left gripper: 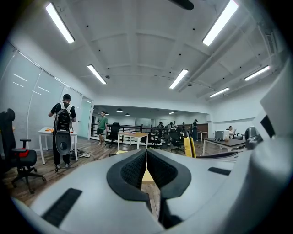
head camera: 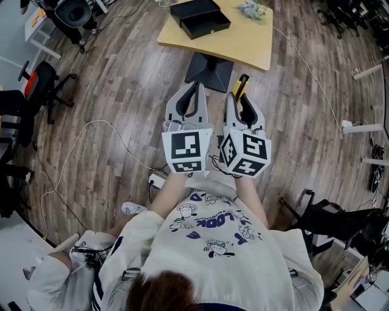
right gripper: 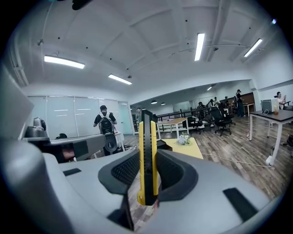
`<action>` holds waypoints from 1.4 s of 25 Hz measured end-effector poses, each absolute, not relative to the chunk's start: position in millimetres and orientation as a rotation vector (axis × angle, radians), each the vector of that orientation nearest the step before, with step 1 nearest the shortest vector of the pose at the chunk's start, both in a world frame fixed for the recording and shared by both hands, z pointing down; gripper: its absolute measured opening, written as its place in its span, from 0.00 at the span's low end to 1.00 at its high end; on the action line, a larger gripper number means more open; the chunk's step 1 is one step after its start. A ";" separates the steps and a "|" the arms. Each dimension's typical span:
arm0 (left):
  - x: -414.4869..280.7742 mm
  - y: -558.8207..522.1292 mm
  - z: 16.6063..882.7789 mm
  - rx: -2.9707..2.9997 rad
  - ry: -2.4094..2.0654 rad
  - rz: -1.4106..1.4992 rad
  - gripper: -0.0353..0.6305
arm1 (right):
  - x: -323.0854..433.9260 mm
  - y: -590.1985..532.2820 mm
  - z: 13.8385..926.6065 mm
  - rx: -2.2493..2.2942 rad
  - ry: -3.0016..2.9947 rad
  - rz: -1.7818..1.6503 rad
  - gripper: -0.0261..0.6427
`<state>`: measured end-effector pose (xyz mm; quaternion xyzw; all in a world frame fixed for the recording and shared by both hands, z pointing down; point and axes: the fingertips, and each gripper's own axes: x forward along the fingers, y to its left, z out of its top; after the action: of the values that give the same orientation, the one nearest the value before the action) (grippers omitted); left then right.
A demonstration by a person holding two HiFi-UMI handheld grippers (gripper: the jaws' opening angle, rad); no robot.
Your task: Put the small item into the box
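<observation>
Standing on a wooden floor (head camera: 121,91), a person in a light printed shirt (head camera: 206,243) holds two grippers out in front of the body, well apart from the things of the task. Ahead on the floor is a light wooden worktop (head camera: 249,42) on a black base (head camera: 209,71). A black office chair (head camera: 36,85) is far at the left, and a thin cable (head camera: 79,146) lies in curves on the boards.

On the worktop stands a black box (head camera: 200,17), open at the top, near its left edge. Near the far right side of the worktop lies a small bunch of flowers (head camera: 252,9), apart from the box.

The left gripper (head camera: 194,90) has its two jaws brought together, pad against pad, and there is nothing between them in the left gripper view (left gripper: 146,167). Its marker cube (head camera: 187,150) is close beside the marker cube (head camera: 246,152) of the other one.

The right gripper (head camera: 242,92) is clamped on a yellow and black utility knife (right gripper: 147,155). The knife stands upright between the pads and its end comes out beyond the jaw tips (head camera: 241,84). So the small item is in the air in this gripper, not in the box.
</observation>
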<state>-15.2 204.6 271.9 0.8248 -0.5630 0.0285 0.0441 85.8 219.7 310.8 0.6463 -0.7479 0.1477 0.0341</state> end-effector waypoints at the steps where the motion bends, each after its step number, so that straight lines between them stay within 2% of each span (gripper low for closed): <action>1: -16.0 197.9 272.1 2.523 -1.718 0.088 0.08 | 84.9 213.1 311.5 1.988 -2.299 0.458 0.23; 23: -29.0 116.4 300.8 2.489 -1.652 0.142 0.08 | 69.7 136.2 338.5 1.966 -2.247 0.547 0.23; 35: -14.1 25.3 311.7 2.429 -1.713 0.156 0.08 | 87.1 36.6 348.2 1.893 -2.290 0.565 0.23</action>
<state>-14.1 25.3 311.7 0.8134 -0.5735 0.0522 0.0825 87.1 36.6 348.2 0.6247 -0.7560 0.1864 0.0585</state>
